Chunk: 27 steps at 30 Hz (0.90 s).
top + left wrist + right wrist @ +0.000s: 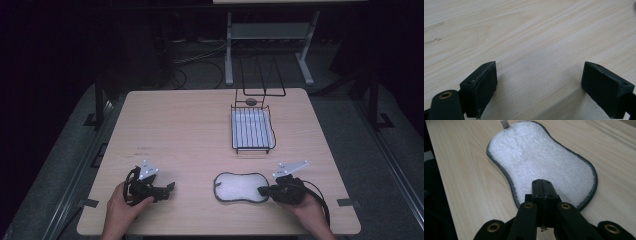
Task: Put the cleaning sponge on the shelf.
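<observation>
I hold the right gripper (263, 190) with its jaws fully closed, pad against pad, at the near-right end of the white scrubbing pad (241, 187). In the right gripper view the closed tips sit over the pad's (541, 160) nearer end; I cannot tell whether they pinch any of its pile or merely rest on it. The pad lies flat on the wooden table (175, 130), near the front edge, between my two hands, its grey-bound rim fully on the surface and a small tab (504, 123) at its far end. Closed jaws give a narrow, stiff tip, which I judge suits pressing or dragging the pad rather than lifting it.

The left gripper (170, 187) rests well apart to the left, jaws wide open with nothing between them; its own view shows bare wood under the pads (480, 87). I read it as parked, out of the working path.

A wire rack (252, 129) stands farther back on the right, well apart from the pad
</observation>
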Each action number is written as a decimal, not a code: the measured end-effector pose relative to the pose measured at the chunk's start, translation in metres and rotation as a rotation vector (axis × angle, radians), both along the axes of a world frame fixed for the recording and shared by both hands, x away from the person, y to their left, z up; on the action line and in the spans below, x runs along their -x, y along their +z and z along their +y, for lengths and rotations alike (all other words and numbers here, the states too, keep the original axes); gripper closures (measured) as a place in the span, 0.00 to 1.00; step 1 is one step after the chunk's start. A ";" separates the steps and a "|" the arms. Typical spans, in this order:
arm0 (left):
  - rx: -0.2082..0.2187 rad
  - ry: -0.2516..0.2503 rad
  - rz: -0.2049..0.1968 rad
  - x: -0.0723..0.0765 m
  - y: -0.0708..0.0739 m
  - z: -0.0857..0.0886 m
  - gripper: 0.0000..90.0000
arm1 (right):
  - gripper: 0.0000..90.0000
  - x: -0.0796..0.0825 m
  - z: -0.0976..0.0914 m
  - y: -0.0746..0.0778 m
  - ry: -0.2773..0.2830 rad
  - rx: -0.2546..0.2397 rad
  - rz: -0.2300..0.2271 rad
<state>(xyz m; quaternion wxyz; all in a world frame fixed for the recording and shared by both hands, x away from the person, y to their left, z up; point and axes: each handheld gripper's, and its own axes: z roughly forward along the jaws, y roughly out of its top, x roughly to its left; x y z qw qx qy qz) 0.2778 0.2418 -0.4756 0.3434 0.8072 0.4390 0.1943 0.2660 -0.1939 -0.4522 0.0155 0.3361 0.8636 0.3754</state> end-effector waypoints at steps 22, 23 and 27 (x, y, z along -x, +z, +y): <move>-0.001 0.000 0.000 0.000 0.000 0.000 0.14 | 1.00 -0.019 0.004 -0.002 -0.025 0.000 -0.009; -0.001 0.000 0.000 0.000 0.000 0.000 0.14 | 1.00 -0.019 0.005 -0.002 -0.029 0.002 -0.007; 0.000 0.000 0.000 0.000 0.000 0.000 0.14 | 1.00 -0.023 0.007 -0.002 -0.027 0.008 -0.018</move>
